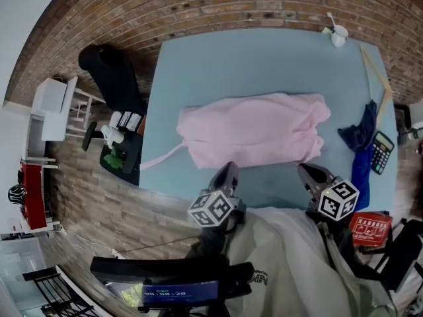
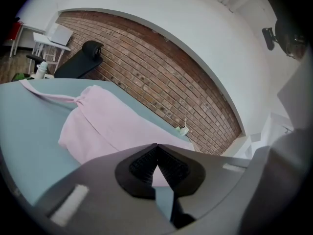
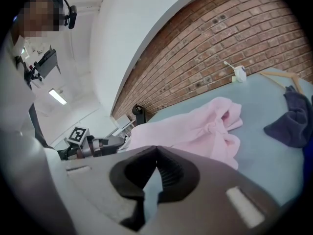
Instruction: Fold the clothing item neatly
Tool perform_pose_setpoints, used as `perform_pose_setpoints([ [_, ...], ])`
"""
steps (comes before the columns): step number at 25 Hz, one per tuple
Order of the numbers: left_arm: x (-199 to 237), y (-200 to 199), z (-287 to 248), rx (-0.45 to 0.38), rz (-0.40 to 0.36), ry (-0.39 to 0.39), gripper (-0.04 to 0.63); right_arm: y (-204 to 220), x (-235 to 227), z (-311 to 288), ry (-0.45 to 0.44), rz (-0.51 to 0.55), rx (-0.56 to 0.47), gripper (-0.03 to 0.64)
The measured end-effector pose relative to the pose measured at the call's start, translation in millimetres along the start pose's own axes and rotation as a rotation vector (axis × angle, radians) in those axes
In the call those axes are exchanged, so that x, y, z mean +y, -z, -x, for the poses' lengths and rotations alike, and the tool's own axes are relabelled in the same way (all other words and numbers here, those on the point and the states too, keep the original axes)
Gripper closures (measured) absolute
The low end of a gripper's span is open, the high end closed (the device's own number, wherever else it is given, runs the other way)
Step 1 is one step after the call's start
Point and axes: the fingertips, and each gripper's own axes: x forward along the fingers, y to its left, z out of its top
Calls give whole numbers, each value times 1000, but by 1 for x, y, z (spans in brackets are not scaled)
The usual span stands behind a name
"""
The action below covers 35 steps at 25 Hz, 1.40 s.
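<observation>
The pink garment (image 1: 254, 132) lies in a long band across the middle of the blue-grey table (image 1: 231, 65), with a strap trailing off its left end. Near its front edge hang the left gripper (image 1: 229, 168) and right gripper (image 1: 306, 171), jaws pressed together on nothing. To its right lie a dark blue cloth (image 1: 360, 137) and a calculator (image 1: 382, 152). A white cup (image 1: 338, 35) stands at the far corner.

Blurred, unreadable digits on blue screen (image 1: 170, 292)

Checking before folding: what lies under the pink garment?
The pink garment lies on the blue table; bare tabletop shows around it. Anything beneath the fabric is hidden.
</observation>
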Motion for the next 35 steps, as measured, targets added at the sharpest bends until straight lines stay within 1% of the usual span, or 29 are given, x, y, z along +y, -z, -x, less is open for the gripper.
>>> perform_pose_setpoints([
  [16, 20, -1, -14, 34, 41, 5, 588, 3, -6, -10, 53, -29, -2, 615],
  [26, 26, 1, -13, 33, 53, -4, 588, -1, 1, -20, 41, 26, 7, 615],
  [35, 30, 7, -9, 36, 61, -15, 588, 2, 4, -21, 39, 29, 16, 615],
])
